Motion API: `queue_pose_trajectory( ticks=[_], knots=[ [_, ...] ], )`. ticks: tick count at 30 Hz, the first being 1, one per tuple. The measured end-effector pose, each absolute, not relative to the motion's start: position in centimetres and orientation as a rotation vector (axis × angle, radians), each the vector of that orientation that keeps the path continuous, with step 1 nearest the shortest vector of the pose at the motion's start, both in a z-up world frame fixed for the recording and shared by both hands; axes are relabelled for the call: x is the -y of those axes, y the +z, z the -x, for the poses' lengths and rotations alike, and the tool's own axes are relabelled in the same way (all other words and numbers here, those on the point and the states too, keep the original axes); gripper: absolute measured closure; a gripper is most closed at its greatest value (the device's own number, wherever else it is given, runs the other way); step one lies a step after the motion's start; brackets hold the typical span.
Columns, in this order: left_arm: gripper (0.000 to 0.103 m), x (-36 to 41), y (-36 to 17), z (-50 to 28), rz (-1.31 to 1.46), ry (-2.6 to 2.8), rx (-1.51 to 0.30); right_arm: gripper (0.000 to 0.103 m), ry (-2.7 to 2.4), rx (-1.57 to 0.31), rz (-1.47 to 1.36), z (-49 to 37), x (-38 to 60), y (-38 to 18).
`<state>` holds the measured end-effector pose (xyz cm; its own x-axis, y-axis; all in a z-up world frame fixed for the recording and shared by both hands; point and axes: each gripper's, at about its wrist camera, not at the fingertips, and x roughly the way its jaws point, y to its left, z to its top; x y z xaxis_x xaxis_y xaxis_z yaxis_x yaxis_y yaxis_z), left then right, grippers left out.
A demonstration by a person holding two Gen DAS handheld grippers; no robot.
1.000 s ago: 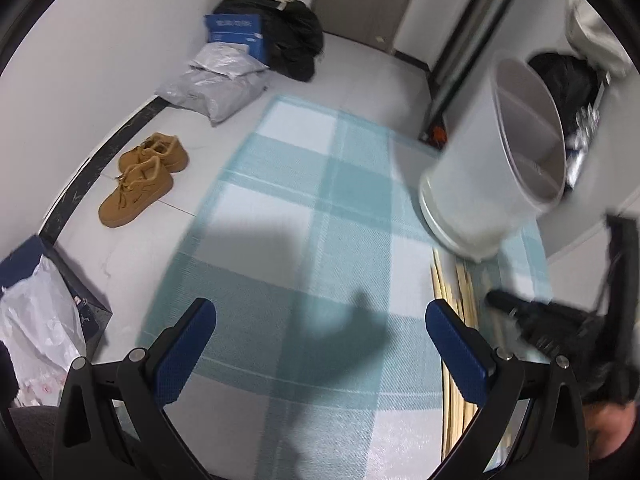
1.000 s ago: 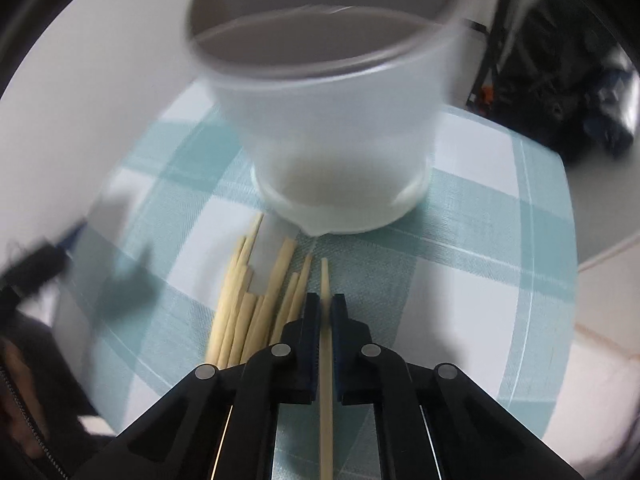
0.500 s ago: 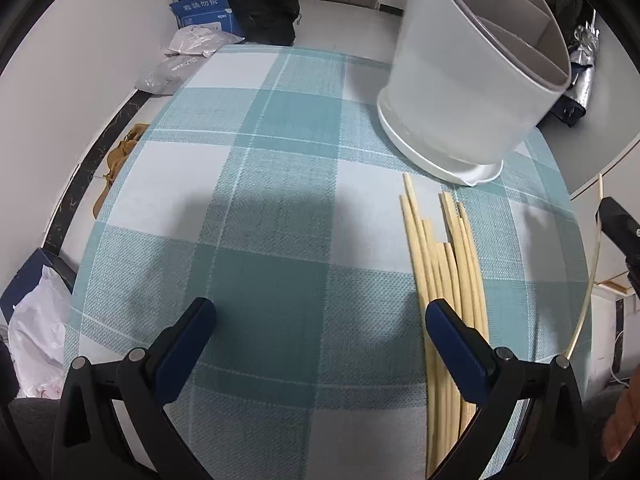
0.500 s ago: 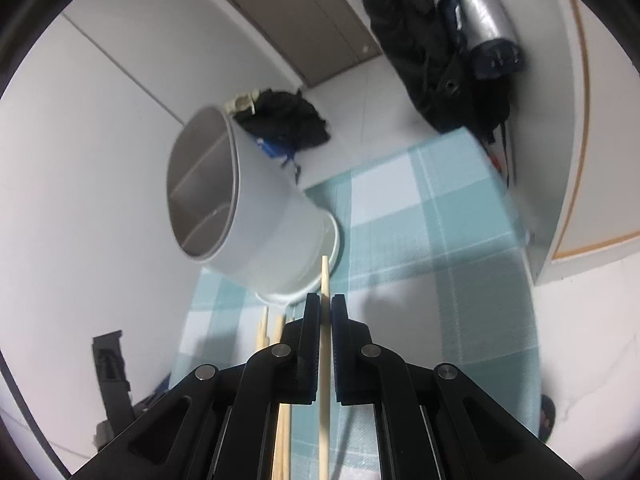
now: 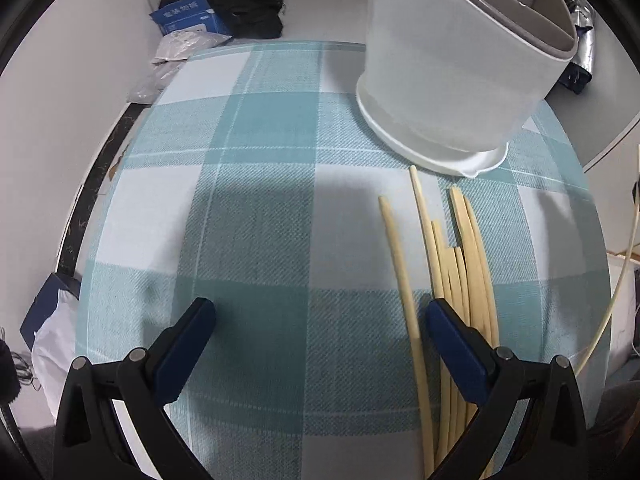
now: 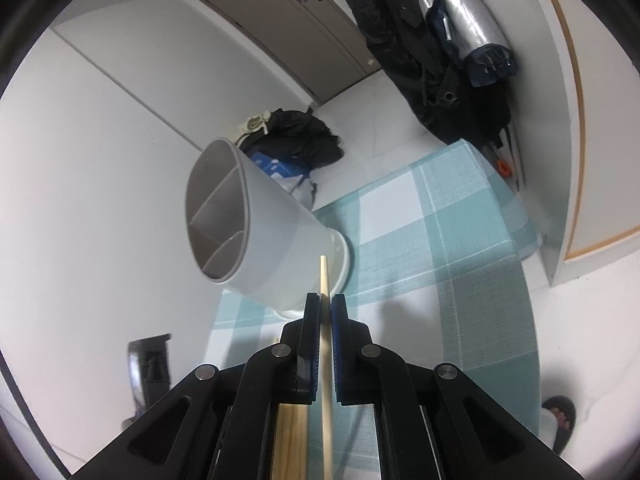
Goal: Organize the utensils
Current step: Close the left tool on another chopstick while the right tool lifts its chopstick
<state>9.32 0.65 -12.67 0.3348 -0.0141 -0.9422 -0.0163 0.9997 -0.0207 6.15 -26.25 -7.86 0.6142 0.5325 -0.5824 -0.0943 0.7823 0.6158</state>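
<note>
- Now the right gripper [image 6: 325, 308] is clenched on a single chopstick [image 6: 325, 280], low centre of its view, tip over the white divided utensil holder [image 6: 256, 236]
- left gripper [image 5: 320, 330] gapes empty above the checked bench [image 5: 260, 200]
- loose chopsticks [image 5: 460, 264] lie lower right, just beside the holder's base

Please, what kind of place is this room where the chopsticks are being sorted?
Probably a lived-in room of a home, not a proper kitchen. A small table with a teal checked cloth holds chopsticks and a white divided utensil holder. Dark coats hang by a door, and bags lie on the floor.
</note>
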Motion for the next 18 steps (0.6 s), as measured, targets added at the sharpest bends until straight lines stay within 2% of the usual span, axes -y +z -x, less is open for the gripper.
queue_pose_trajectory(
  ticks=[2, 4, 6, 7, 9, 10, 11, 12, 18],
  knots=[
    [0.011, -0.5, -12.5, -10.0, 0.021, -0.003, -1.229, 0.098, 0.378, -0.826, -0.553, -5.9, 26.0, -7.5],
    [0.024, -0.1, -12.2, -10.6, 0.018, -0.012, -1.226, 0.098, 0.381, -0.815, -0.551, -5.8, 26.0, -7.3],
    [0.044, 0.6, -12.0, -11.0, 0.013, -0.019, -1.227, 0.098, 0.387, -0.809, -0.554, -5.7, 25.9, -7.1],
    [0.048, 0.8, -12.0, -11.3, 0.015, -0.019, -1.232, 0.098, 0.385, -0.805, -0.55, -5.7, 25.8, -7.0],
    [0.072, 1.4, -11.6, -10.8, 0.026, -0.011, -1.246, 0.098, 0.386, -0.8, -0.547, -5.6, 25.8, -6.9],
    [0.079, 1.6, -11.6, -10.8, 0.031, -0.011, -1.252, 0.098, 0.385, -0.798, -0.545, -5.7, 25.7, -6.9],
    [0.094, 1.9, -11.5, -10.7, 0.028, -0.015, -1.253, 0.098, 0.384, -0.798, -0.54, -5.7, 25.7, -6.9],
    [0.101, 2.2, -11.4, -10.7, 0.025, -0.022, -1.253, 0.098, 0.381, -0.798, -0.533, -5.7, 25.7, -6.9],
    [0.102, 2.3, -10.7, -9.3, 0.059, -0.059, -1.201, 0.098, 0.378, -0.798, -0.522, -5.6, 25.4, -7.2]
  ],
)
